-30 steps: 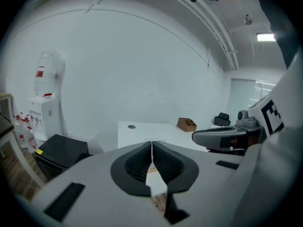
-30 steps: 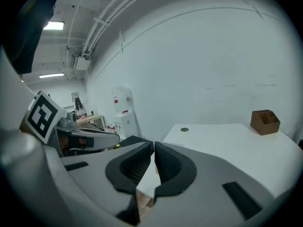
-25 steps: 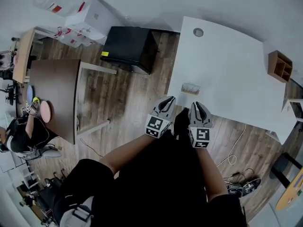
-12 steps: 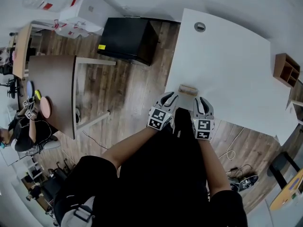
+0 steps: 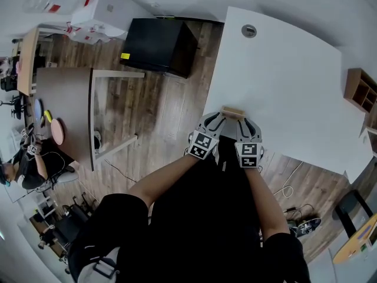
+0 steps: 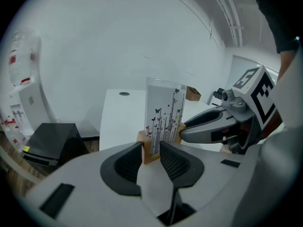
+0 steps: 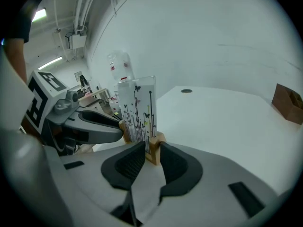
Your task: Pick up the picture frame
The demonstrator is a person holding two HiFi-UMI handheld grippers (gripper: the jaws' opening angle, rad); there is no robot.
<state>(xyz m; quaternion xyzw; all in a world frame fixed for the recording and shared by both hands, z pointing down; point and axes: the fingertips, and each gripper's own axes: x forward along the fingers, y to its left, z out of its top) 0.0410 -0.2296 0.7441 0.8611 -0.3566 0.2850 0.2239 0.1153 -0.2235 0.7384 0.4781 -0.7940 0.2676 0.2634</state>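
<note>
The picture frame (image 5: pixel 232 111) is a clear panel printed with butterflies and stems, set in a wooden base, standing near the front edge of the white table (image 5: pixel 283 81). My left gripper (image 5: pixel 219 118) is at its left end and my right gripper (image 5: pixel 245 122) at its right end. In the left gripper view the jaws of the left gripper (image 6: pixel 151 151) press on the base of the frame (image 6: pixel 163 115), with the right gripper (image 6: pixel 204 126) opposite. In the right gripper view the right gripper (image 7: pixel 152 151) is shut on the other end of the frame (image 7: pixel 137 110).
A black box (image 5: pixel 159 52) stands on the floor left of the table. A wooden organizer (image 5: pixel 360 90) sits at the table's right end, a cable grommet (image 5: pixel 248 30) at its far side. A brown table (image 5: pixel 65 117) and a seated person (image 5: pixel 23 170) are at left.
Both grippers have moved forward from the table edge to the two ends of the frame's wooden base and have shut on it.
</note>
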